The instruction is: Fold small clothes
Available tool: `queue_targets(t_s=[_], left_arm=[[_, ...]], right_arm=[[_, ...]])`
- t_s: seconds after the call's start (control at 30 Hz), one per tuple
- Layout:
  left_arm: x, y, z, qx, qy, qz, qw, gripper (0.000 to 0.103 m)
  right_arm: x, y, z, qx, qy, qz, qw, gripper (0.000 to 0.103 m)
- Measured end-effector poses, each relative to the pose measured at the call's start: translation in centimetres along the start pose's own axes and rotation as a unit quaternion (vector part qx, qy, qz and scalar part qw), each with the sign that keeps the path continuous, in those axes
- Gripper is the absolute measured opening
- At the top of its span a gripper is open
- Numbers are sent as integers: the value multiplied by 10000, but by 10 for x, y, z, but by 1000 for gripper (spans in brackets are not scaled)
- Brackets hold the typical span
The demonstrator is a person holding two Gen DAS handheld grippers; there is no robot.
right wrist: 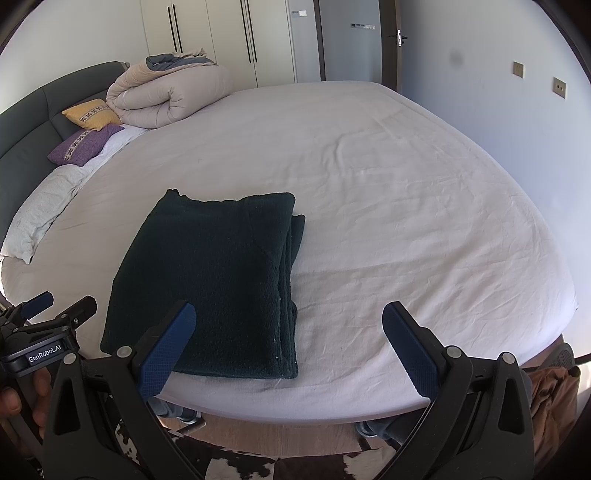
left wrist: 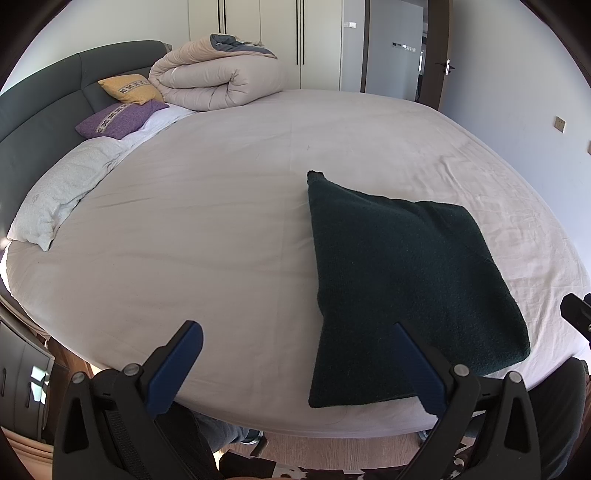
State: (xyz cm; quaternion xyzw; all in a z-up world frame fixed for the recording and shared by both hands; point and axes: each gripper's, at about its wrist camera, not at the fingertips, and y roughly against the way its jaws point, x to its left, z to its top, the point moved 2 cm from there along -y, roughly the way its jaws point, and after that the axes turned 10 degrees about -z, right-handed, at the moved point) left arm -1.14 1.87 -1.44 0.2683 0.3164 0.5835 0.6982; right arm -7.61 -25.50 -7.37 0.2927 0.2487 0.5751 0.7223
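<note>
A dark green knit garment (left wrist: 402, 280) lies folded into a thick rectangle on the bed's white sheet (left wrist: 207, 229), near the front edge. In the right wrist view the same garment (right wrist: 218, 280) shows stacked layers along its right side. My left gripper (left wrist: 295, 339) stands open above the bed's front edge, its right finger over the garment's near corner, nothing held. My right gripper (right wrist: 288, 321) is open too, held back from the garment's near right corner. The left gripper (right wrist: 55, 306) also appears at the left edge, held by a hand (right wrist: 22, 398).
A rolled beige duvet (left wrist: 218, 77), a yellow cushion (left wrist: 129, 88) and a purple cushion (left wrist: 118, 118) sit at the dark headboard (left wrist: 40, 122). A white pillow (left wrist: 62, 199) lies at the left. Wardrobe doors (right wrist: 221, 33) stand behind. A cowhide rug (right wrist: 258, 465) covers the floor below.
</note>
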Motion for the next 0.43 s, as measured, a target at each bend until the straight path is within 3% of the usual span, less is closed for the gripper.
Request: queue_targets(t_s=[0.43], left_arm=[[6,0,-3,-17,-39,-35,10000,103]], right_arm=[[-2,-5,0,65,-19,28,10000,103]])
